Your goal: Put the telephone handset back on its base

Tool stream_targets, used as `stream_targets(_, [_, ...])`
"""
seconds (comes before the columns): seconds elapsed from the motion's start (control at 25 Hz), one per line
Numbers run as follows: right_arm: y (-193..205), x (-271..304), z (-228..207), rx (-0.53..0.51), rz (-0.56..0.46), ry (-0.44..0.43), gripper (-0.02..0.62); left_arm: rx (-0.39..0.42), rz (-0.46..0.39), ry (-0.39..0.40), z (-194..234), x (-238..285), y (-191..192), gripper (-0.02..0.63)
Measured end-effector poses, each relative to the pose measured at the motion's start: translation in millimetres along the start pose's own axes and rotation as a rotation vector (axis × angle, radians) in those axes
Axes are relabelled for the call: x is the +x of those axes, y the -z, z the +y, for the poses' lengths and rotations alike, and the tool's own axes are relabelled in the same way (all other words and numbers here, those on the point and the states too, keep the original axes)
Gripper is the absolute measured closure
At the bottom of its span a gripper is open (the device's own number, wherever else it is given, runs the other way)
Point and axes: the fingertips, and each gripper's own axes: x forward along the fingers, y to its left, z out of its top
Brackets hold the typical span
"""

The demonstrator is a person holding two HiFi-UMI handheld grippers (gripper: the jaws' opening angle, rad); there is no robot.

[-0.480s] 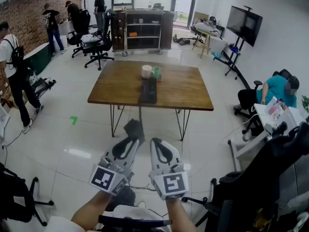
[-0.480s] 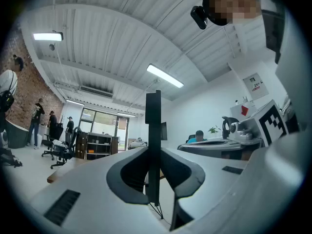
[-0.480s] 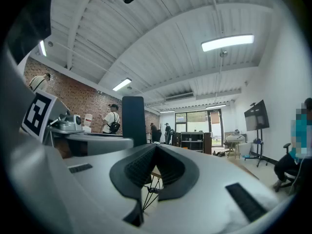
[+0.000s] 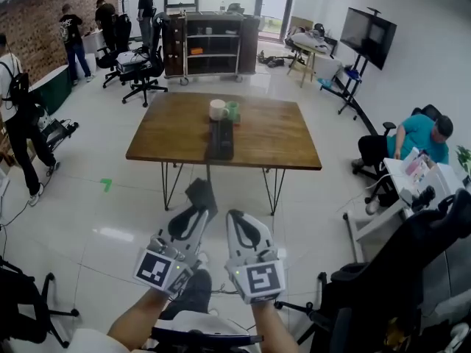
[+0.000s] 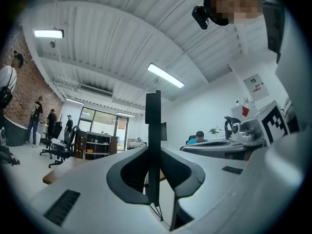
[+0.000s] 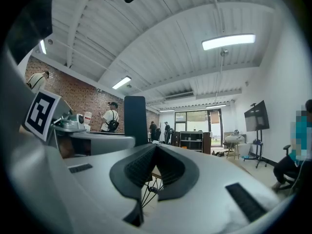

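My left gripper (image 4: 199,210) is shut on a dark flat telephone handset (image 4: 201,195), held low over the floor and well short of the wooden table (image 4: 280,134). A thin cord runs from the handset up to the black phone base (image 4: 221,140) in the middle of the table. In the left gripper view the handset (image 5: 153,126) stands edge-on between the closed jaws of the left gripper (image 5: 154,152). My right gripper (image 4: 235,218) hangs beside it, shut with nothing in it. In the right gripper view its pads meet at the right gripper (image 6: 156,147), and the handset (image 6: 135,113) shows to the left.
A white mug (image 4: 217,109) and a green cup (image 4: 233,110) stand just behind the base. A black office chair (image 4: 397,285) is close on my right and another chair (image 4: 22,300) on my left. A seated person (image 4: 419,134) and a white desk (image 4: 383,219) are at the right.
The view has shifted a little, so the table sits slightly left and higher. Both grippers keep the same pose, and the left still holds the handset.
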Motion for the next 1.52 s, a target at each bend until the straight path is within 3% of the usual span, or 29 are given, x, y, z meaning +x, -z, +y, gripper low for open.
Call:
stream_targets(0.6, [6.7, 67.0, -45.5, -0.016, 0.027, -0.019, 0.591, -0.02, 0.005, -0.018, 46.0, 67.9, 19.6, 0.54])
stream_targets(1.52, [27.0, 210.5, -115.9, 0.008, 0.119, -0.014, 0.591, -0.089, 0.096, 0.01, 148.4, 182.9, 66.2, 0.54])
